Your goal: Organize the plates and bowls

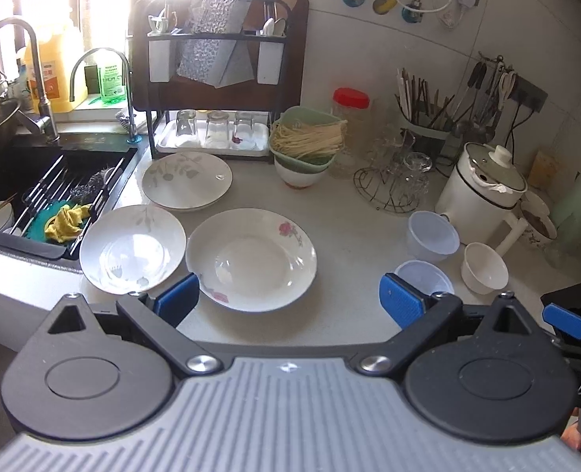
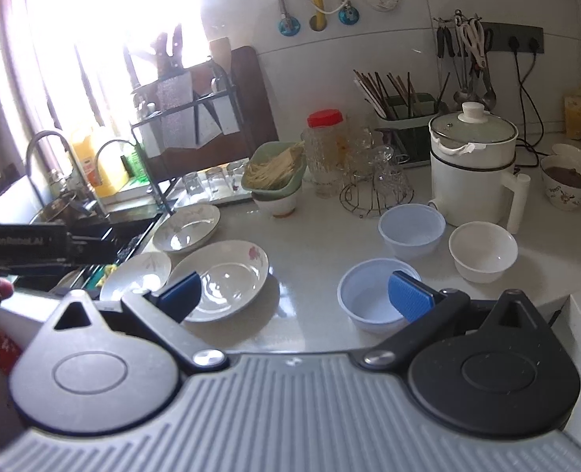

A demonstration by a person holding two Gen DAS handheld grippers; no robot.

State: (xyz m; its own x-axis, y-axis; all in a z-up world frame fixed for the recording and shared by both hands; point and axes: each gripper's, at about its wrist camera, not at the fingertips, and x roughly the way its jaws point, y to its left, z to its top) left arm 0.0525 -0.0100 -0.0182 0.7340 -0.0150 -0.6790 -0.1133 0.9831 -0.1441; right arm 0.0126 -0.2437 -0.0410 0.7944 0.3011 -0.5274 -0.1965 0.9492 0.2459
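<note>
Three white plates lie on the pale counter: a rose-patterned one in the middle, a leaf-patterned one by the sink and another behind them. Two pale blue plastic bowls and a white bowl stand to the right. My left gripper hovers open over the counter's front edge, holding nothing. My right gripper is open too, its right finger in front of the nearer blue bowl.
A black sink with a rack and yellow cloth is at the left. Behind stand a dish rack, a green basket of noodles, a glass holder, a chopstick caddy and a white electric pot.
</note>
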